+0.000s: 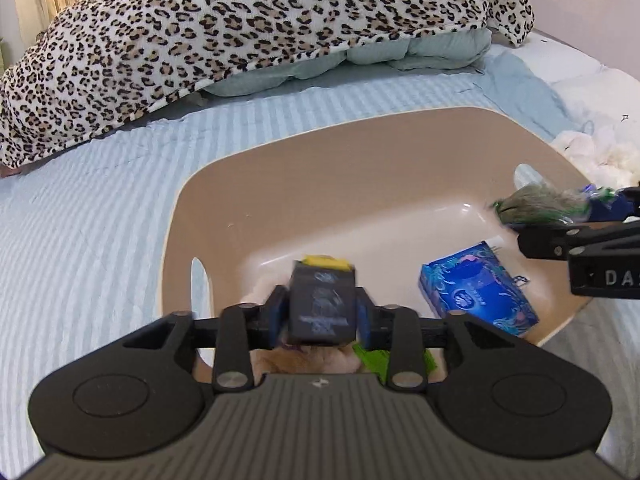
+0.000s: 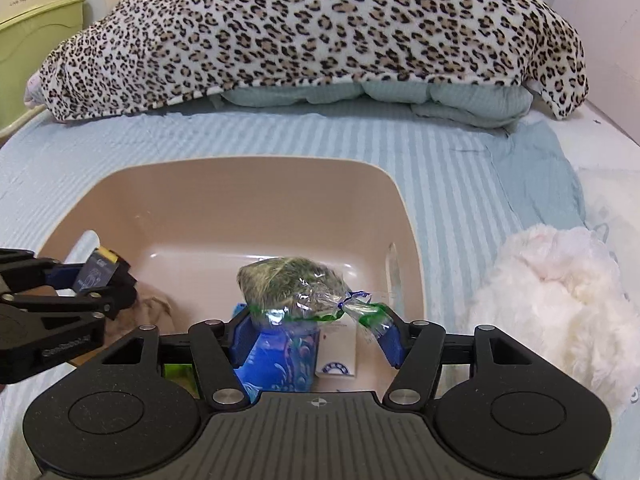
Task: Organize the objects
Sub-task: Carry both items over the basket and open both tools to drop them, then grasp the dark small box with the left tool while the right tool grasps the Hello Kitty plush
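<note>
A tan plastic basin (image 1: pixel 320 148) sits on the striped bed; it also shows in the right wrist view (image 2: pixel 248 192). My left gripper (image 1: pixel 322 312) is shut on a small dark box with a yellow top (image 1: pixel 322 304), held over the basin's near left side; the box also shows in the right wrist view (image 2: pixel 98 270). My right gripper (image 2: pixel 316 326) is shut on a clear bag of green stuff (image 2: pixel 292 284), above the basin; the bag shows in the left wrist view (image 1: pixel 540 208). A blue patterned box (image 1: pixel 476 288) lies in the basin.
A leopard-print blanket (image 2: pixel 312 28) covers pillows at the head of the bed. A white fluffy item (image 2: pixel 552 292) lies right of the basin. A tan cloth (image 2: pixel 154 308) and a green item (image 1: pixel 376 360) lie in the basin's near part. A white wall stands at the right.
</note>
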Tool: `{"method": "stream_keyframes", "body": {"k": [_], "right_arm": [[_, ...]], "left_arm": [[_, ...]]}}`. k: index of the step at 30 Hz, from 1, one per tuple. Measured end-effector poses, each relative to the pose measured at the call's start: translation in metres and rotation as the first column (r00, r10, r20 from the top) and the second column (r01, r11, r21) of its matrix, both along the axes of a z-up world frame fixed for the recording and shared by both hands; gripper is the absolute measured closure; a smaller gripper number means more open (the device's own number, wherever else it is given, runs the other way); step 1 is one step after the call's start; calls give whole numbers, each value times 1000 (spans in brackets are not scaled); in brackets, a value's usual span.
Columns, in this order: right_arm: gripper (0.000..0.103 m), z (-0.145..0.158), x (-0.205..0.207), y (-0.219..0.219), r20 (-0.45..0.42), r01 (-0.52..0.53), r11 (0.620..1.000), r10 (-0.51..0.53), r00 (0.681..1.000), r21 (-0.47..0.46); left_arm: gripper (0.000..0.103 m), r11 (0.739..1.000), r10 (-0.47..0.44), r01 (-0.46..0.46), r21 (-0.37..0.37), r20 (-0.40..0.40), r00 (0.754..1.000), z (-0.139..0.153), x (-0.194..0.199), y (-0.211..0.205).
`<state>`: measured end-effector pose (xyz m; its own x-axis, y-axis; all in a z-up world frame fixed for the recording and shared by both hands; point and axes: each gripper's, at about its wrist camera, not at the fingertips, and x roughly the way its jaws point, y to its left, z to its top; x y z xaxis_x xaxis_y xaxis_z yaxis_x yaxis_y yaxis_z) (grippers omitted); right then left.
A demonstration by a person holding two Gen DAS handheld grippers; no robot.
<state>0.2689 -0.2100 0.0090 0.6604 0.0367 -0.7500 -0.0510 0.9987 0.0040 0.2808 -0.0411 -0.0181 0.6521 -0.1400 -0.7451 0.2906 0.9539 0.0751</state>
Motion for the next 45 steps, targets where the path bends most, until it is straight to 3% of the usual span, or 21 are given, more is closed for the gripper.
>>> {"method": "stream_keyframes", "body": {"k": [2,8,11,18,23,32,39,45], "right_arm": [[30,4,-4,-1,7,0,1000,0,1000,7],[2,30,-27,-4,68,17,999,-20,997,38],[0,43,-43,-6,96,19,998,-24,995,52],[0,55,-77,-12,70,3,998,-8,998,66],[0,46,-96,-10,29,-11,999,10,1000,45],[0,1,-105,-10,-100,-17,999,21,995,46],[0,-36,-96,-6,-201,-28,999,35,979,37],[0,-60,-77,-2,-253,-31,999,41,967,44]], "left_arm": [[30,1000,23,-23,-11,7,1000,8,-2,3],[26,998,58,-57,-27,42,997,39,-24,16],[14,997,64,-62,-36,57,996,51,-41,24],[10,996,69,-66,-57,51,996,63,-76,39],[10,997,63,-63,-41,3,998,48,-92,45],[10,999,47,-48,-3,-127,991,-2,-102,42],[10,999,32,-31,10,-192,981,-35,-90,34],[10,998,43,-50,-24,-233,971,-58,-71,30]]}}
